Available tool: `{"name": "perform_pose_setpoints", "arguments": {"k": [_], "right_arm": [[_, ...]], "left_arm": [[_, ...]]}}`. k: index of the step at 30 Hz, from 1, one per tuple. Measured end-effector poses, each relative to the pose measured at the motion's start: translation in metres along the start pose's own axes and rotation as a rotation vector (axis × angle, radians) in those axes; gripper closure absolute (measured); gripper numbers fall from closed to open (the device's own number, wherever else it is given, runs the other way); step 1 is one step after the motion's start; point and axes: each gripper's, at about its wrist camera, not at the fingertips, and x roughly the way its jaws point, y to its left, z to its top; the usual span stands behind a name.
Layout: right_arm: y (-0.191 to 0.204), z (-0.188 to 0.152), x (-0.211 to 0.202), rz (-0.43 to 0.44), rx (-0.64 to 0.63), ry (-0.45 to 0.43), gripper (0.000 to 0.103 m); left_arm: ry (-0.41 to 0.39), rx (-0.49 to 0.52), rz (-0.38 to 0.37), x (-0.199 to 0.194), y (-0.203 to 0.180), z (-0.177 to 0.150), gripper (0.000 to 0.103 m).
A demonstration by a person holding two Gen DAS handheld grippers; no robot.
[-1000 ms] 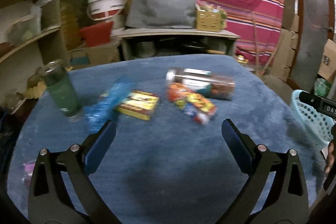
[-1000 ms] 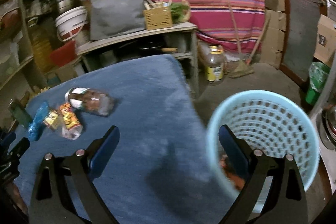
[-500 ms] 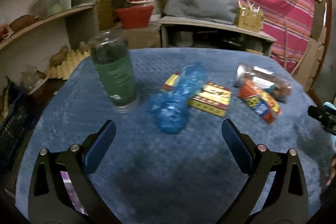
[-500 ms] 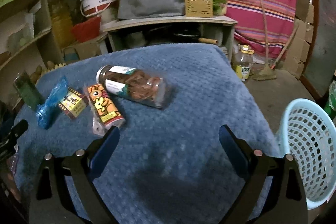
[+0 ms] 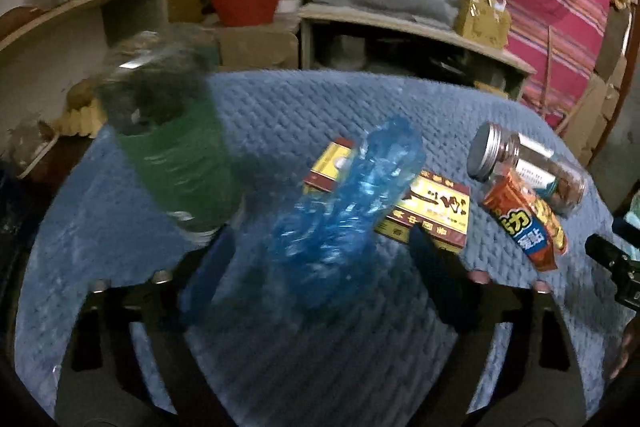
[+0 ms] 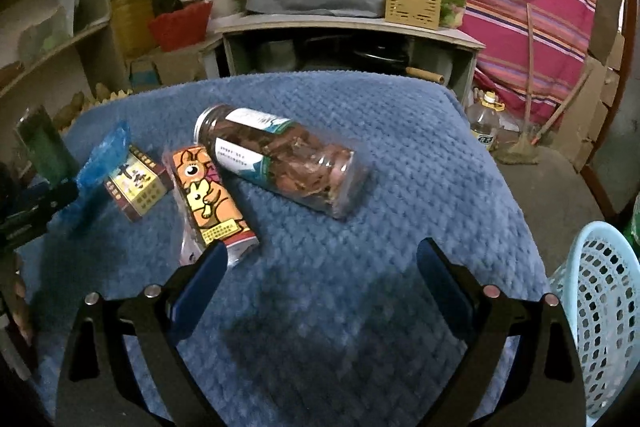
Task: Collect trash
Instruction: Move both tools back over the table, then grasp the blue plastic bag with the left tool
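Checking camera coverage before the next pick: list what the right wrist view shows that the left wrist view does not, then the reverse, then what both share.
Only the right wrist view: the light blue basket beside the table, and the right gripper, open over bare blue cloth.

Only the left wrist view: the left gripper, whose jaws have just been closing around the crumpled blue bag, not yet pressing it.

Both: green bottle, yellow box, orange snack pack, clear jar.

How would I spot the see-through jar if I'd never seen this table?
Start at the blue quilted cloth covering the table. Near its middle lies a clear plastic jar on its side, beside an orange cartoon snack box. Only the jar is round, see-through, silver-lidded and full of brown pieces.
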Motion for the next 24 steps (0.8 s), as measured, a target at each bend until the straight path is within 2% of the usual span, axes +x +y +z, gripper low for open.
{"name": "perform_pose_setpoints", "arguments": {"k": [2,3,5,11,17,20,24], "right_arm": [[0.002,0.001,0.001,0.009,0.005,0.003,0.009],[0.004,0.002,0.001,0.015,0.007,0.003,0.01],[0.008,0.001,0.001,0.018,0.003,0.003,0.009],[0.025,-0.007,-0.006,0.015,-0.031,0.002,0.01],[0.05,-0.013,-0.012,0.019,-0.102,-0.006,0.01],[0.06,-0.003,-0.008,0.014,-0.134,-0.02,0.01],[0.07,0.007,0.008,-0.019,-0.169,0.005,0.01]], "left_arm": [[0.038,0.023,-0.016,0.01,-0.004,-0.001,0.058],[0.054,0.025,-0.023,0.013,-0.003,-0.002,0.065],[0.059,0.012,-0.035,0.012,0.0,-0.006,0.07],[0.018,0.016,0.022,-0.023,0.013,-0.021,0.071],[-0.005,-0.021,0.087,-0.044,0.043,-0.031,0.071],[-0.015,-0.053,0.096,-0.049,0.058,-0.026,0.071],[-0.024,-0.091,0.09,-0.052,0.071,-0.019,0.071]]}}
